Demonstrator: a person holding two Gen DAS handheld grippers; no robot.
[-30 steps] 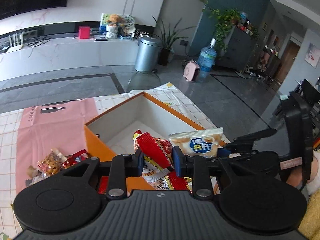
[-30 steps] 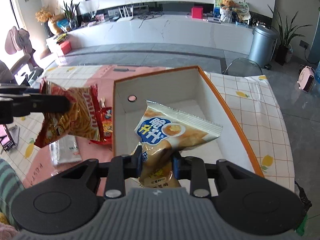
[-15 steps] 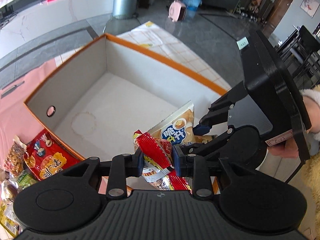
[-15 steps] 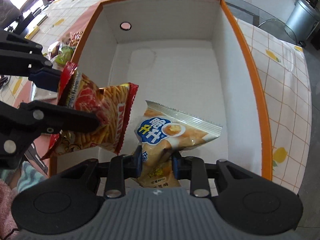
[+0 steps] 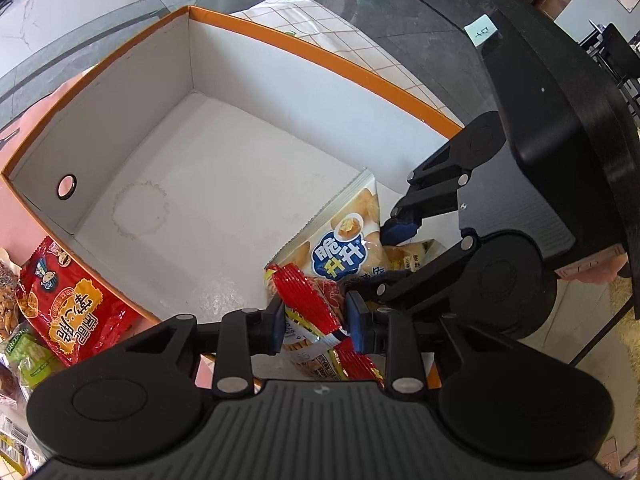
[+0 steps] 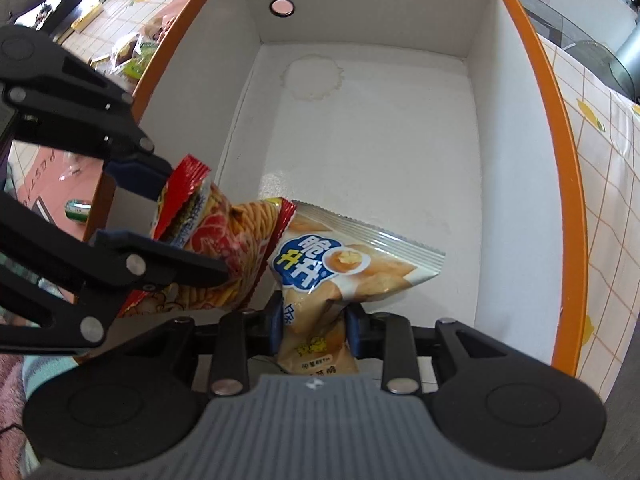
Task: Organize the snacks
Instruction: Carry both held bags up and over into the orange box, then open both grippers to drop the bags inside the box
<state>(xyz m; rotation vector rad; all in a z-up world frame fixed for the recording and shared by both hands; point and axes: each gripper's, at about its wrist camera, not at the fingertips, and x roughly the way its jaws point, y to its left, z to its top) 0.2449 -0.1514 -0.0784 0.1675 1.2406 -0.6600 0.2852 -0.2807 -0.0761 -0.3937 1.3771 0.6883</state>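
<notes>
Orange-rimmed box (image 6: pixel 560 184) holds both packets low at its near edge: left gripper (image 5: pixel 316 324) pinches the red bag (image 5: pixel 308 300), right gripper (image 6: pixel 314 326), jaws just easing apart, pinches the cream bag (image 6: pixel 352 268). Crowded together, they may snag on release.

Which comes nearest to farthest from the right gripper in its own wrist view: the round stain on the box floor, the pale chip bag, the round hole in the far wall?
1. Pale chip bag, between the right gripper pads.
2. Round stain, far on the box floor.
3. Round hole, high in the far wall.
</notes>
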